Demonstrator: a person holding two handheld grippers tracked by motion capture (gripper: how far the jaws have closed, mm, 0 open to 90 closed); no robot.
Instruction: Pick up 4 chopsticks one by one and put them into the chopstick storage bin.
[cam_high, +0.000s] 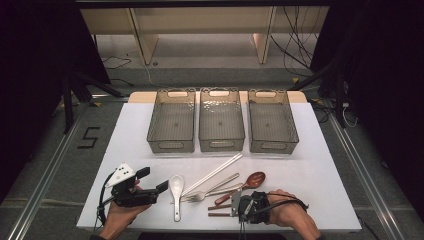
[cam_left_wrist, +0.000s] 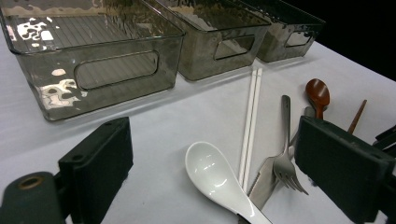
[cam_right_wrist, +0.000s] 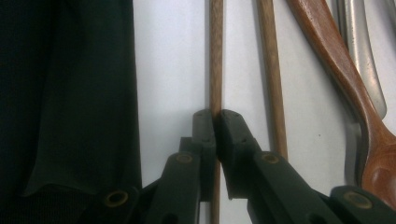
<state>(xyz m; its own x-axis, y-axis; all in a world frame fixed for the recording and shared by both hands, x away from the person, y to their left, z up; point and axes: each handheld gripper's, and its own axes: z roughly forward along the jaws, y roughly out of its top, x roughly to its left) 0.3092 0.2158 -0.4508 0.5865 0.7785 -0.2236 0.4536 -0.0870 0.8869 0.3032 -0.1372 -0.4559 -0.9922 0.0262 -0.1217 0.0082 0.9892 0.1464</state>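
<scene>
A: Black jaws of the right gripper (cam_right_wrist: 215, 122) are being pressed together on one wooden chopstick (cam_right_wrist: 215, 56)?
B: Confirmed; it is being pinched while lying on the white table (cam_right_wrist: 173, 60), beside its twin (cam_right_wrist: 272, 70). The left gripper (cam_left_wrist: 210, 158) is being held wide open, empty.

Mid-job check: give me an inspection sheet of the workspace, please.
Surface: white table top, flat.
Job's things: two brown wooden chopsticks; one pinched in the right tool, the other beside it.
Clutter: white ceramic spoon, white chopstick pair, steel fork, brown wooden spoon, three empty smoky plastic bins.
Grippers: left tool open, holding nothing.
Cables: black cable trails from the left tool.
Surroundings: grey floor, dark.
</scene>
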